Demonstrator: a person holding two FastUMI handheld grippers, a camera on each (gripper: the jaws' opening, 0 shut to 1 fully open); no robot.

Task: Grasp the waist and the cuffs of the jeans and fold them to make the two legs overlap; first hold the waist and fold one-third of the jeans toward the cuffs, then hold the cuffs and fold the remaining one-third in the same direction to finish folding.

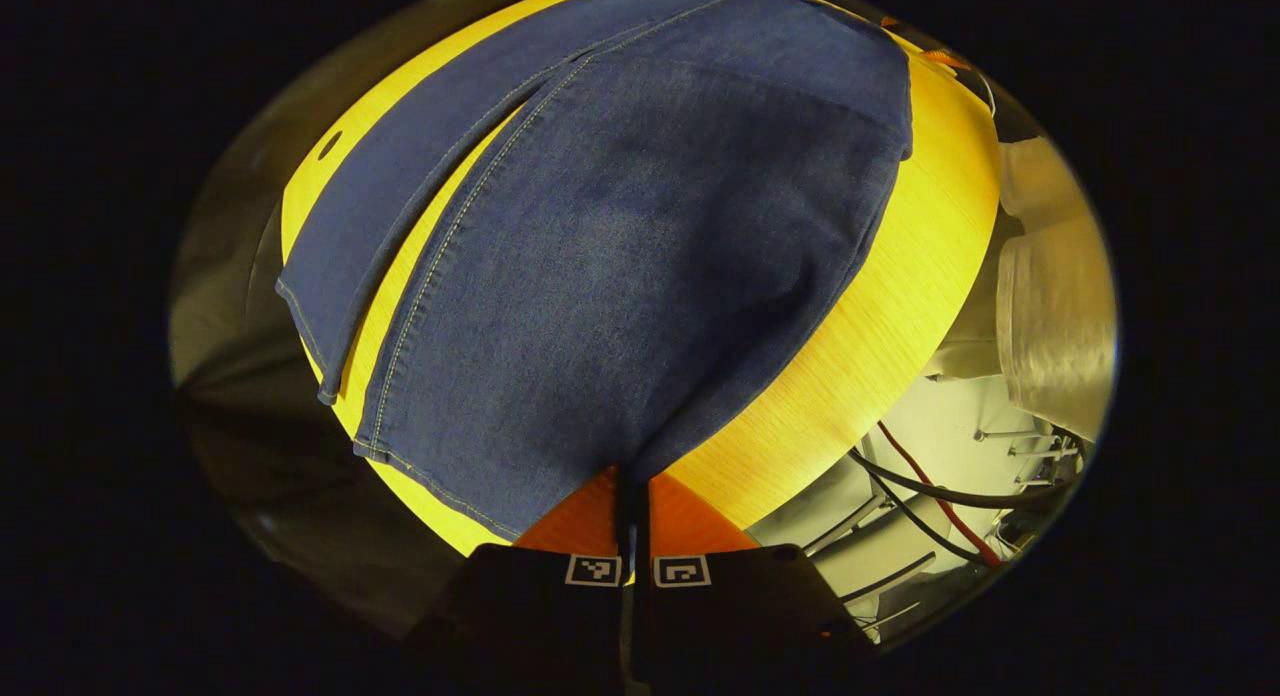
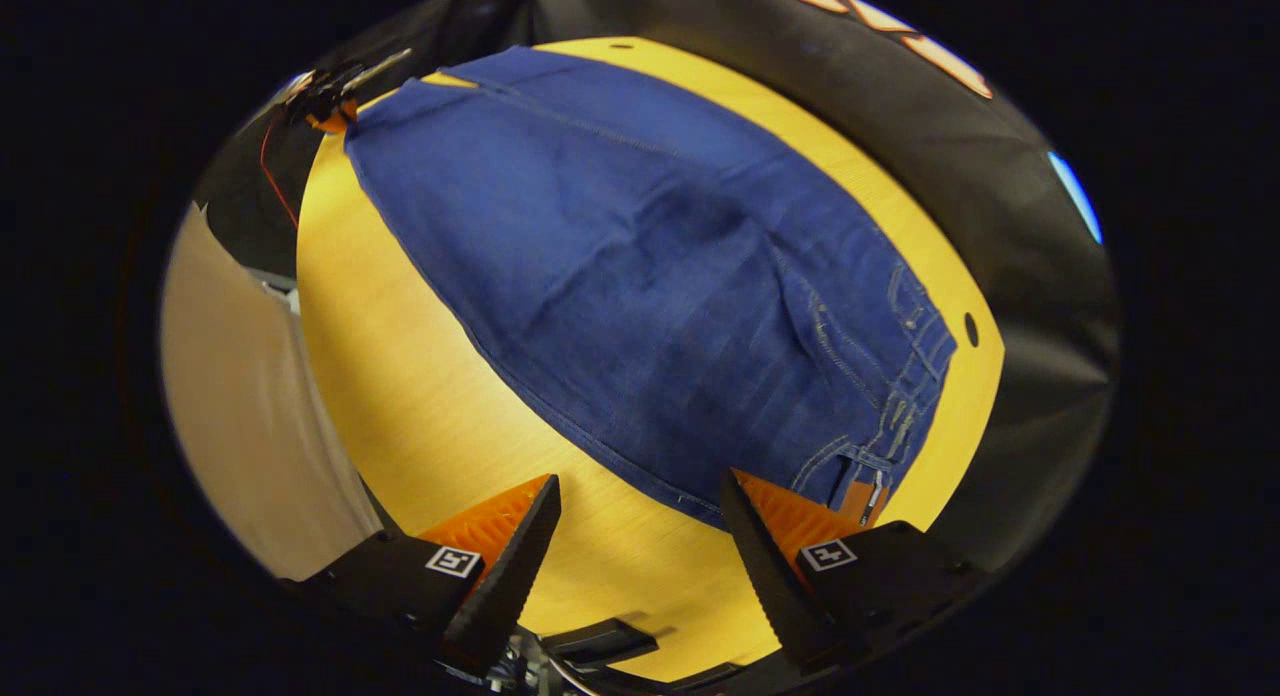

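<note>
The blue denim jeans [image 2: 660,276] lie flat on the yellow wood-grain desk [image 2: 420,396], one leg largely over the other, the lower leg's edge [image 1: 400,206] showing beside it with a strip of desk between. Yellow stitching runs along the seams. In the left gripper view the left tool [image 1: 632,496] is pinched closed on a cuff corner. In the right gripper view the right tool [image 2: 640,546] stands wide apart above bare desk, just beside the waistband [image 2: 915,376].

No legible text, brand or number appeared. The square black-and-white markers [image 1: 593,570] on each gripper's fingers [image 2: 497,566] carried coded patterns only, not readable characters.
</note>
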